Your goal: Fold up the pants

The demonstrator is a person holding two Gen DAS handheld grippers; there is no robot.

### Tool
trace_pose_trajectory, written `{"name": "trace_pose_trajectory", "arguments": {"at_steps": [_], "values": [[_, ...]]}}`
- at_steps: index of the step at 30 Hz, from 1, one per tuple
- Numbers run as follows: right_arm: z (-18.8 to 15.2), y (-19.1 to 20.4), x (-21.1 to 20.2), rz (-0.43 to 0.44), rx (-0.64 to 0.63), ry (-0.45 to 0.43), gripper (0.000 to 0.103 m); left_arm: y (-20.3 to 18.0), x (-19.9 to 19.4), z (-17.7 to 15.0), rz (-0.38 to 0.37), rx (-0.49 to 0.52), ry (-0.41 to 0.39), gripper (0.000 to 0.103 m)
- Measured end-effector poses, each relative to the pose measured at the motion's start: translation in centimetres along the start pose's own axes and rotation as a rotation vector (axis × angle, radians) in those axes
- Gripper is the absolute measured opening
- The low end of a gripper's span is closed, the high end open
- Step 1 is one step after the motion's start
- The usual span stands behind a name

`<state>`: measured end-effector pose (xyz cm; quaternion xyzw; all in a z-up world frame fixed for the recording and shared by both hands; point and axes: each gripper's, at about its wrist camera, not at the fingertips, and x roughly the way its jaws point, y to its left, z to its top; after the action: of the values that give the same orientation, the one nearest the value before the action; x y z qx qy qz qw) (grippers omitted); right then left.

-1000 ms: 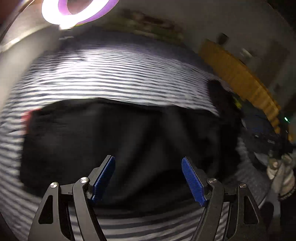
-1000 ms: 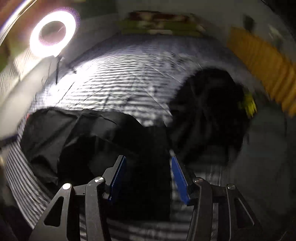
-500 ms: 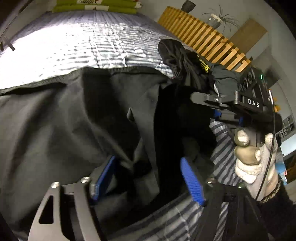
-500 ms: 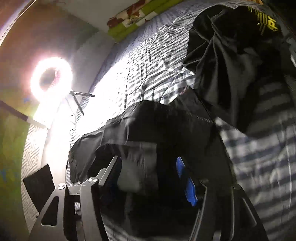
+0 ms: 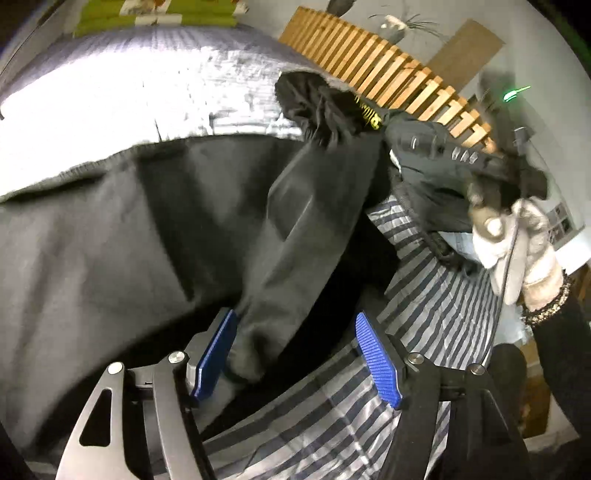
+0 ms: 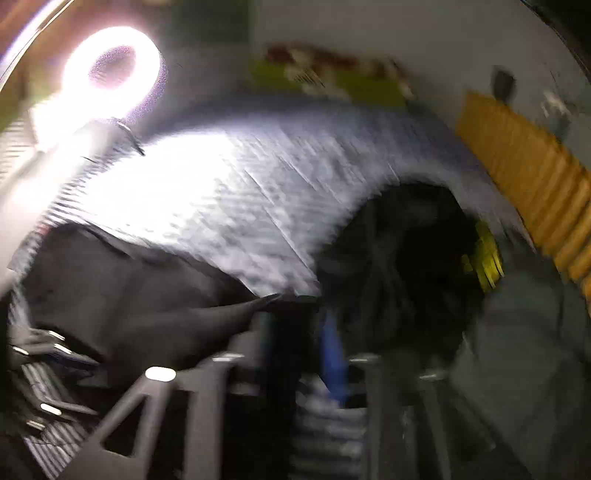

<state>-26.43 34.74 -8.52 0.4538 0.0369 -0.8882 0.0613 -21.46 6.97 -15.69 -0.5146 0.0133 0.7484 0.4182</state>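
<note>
Black pants [image 5: 110, 229] lie spread over a striped bedcover [image 5: 436, 317]. My left gripper [image 5: 295, 358] is open at their near edge; a raised fold of the pants runs between its blue pads [image 5: 376, 358] and leans on the left one. In the left wrist view my right gripper [image 5: 443, 155] is held by a gloved hand [image 5: 517, 243] up at the right, its fingertips hidden by dark cloth. The right wrist view is blurred. There the right gripper [image 6: 299, 339] has its pads close together on a pulled-up point of the pants [image 6: 147, 306].
A heap of dark clothes with yellow print [image 5: 332, 110] lies beyond the pants, seen also as the dark heap [image 6: 406, 258]. A slatted wooden board [image 5: 388, 81] stands at the right, green pillows [image 5: 155, 18] at the far end, a ring light [image 6: 110, 70] at the left.
The right gripper's pads have come much closer together on the cloth, and it has swung up and to the right. The pants fold between the left pads has risen.
</note>
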Motion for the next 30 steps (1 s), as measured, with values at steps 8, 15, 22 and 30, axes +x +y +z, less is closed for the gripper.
{"name": "trace_pose_trajectory", "arguments": {"at_steps": [8, 15, 22, 30], "values": [[-8.2, -3.8, 1.2, 0.171, 0.319, 0.179, 0.041, 0.4, -0.5, -0.6, 0.060, 0.026, -0.011, 0.070], [-10.0, 0.2, 4.5, 0.130, 0.270, 0.263, 0.038, 0.9, 0.3, -1.0, 0.089, 0.018, 0.010, 0.070], [-6.6, 3.0, -0.4, -0.085, 0.100, 0.038, 0.005, 1.6, 0.8, -1.2, 0.069, 0.001, 0.027, 0.069], [-9.0, -0.3, 2.1, -0.173, 0.123, 0.245, 0.018, 1.0, 2.1, -1.5, 0.059, 0.024, 0.060, 0.069]]}}
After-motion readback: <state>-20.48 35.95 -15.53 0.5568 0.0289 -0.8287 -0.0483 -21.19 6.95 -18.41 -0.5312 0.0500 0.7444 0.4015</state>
